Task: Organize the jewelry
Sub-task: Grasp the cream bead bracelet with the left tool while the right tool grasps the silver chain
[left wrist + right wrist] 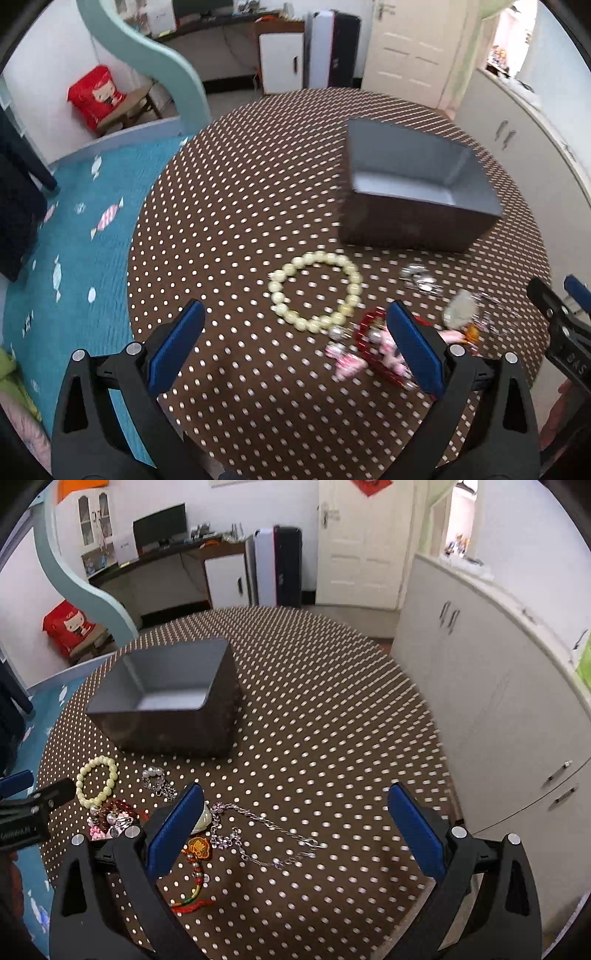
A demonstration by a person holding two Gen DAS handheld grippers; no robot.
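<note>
Left wrist view: we see our left hand-held gripper (297,345) spread wide and empty above the brown polka-dot bench (240,206); a cream bead bracelet (316,291) lies between its fingers, near the open grey rectangular box (417,192).
Right wrist view: our right hand-held gripper (295,829) gapes wide, empty, over a silver chain necklace (266,830); the box (166,698) sits beyond, apart.

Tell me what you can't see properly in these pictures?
- Left wrist view: the red and pink jewelry is blurred and partly behind the left gripper finger.
- Right wrist view: the white pendant is mostly hidden behind the right gripper finger.
- Gray box: its floor's near part is hidden by its front wall.
</note>
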